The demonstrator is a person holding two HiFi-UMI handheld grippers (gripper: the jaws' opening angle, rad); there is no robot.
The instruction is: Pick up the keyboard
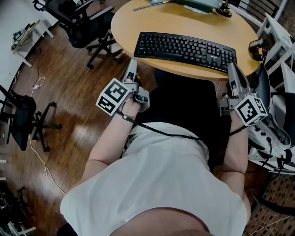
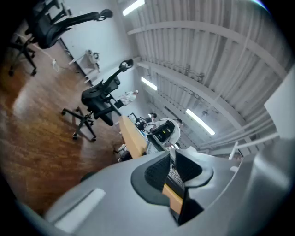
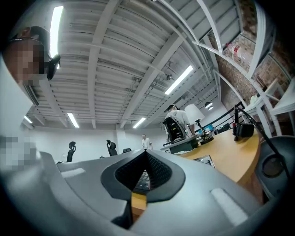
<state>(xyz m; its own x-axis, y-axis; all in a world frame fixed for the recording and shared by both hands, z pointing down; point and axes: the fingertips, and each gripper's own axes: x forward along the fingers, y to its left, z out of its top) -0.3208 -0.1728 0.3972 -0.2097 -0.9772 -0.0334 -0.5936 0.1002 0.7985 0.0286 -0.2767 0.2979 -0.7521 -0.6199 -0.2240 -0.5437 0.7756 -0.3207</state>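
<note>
A black keyboard [image 1: 186, 50] lies flat on the round wooden table [image 1: 184, 20], close to its near edge. My left gripper [image 1: 132, 62] points at the table's rim just left of the keyboard; its jaws stand slightly apart with nothing between them. Through that gap in the left gripper view [image 2: 175, 159] I see the keyboard's keys [image 2: 174, 176] and the table edge. My right gripper [image 1: 232, 67] is shut and empty, its tip by the keyboard's right end. In the right gripper view [image 3: 145, 154] the keys [image 3: 144, 179] show below the closed tips.
Black office chairs stand on the wood floor at the upper left [image 1: 83, 23] and left [image 1: 18, 117]. A white frame [image 1: 276, 27] and cables crowd the right side. Papers and a small stand [image 1: 224, 9] sit at the table's far edge.
</note>
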